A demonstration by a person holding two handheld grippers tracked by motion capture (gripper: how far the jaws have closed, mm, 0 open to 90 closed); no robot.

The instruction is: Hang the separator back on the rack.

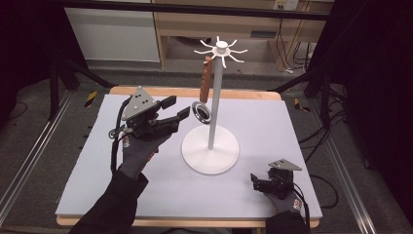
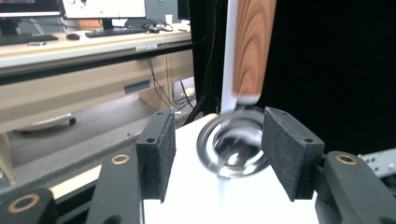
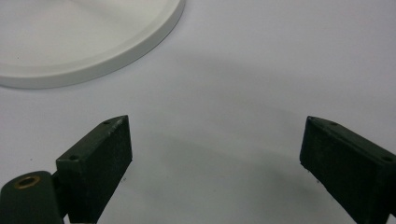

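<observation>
A wooden-handled ladle (image 1: 205, 87) hangs from the white hook stand (image 1: 214, 102), its steel bowl just ahead of the left gripper (image 1: 178, 108), jaws apart. Best close squarely across the bowl. The right gripper (image 1: 258, 181) rests on the surface (image 1: 122, 161), jaws spread.

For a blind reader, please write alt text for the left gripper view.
The open left gripper faces a shiny metal ladle bowl hanging below a wooden handle, beside a white pole. A desk with keyboards stands behind.
</observation>
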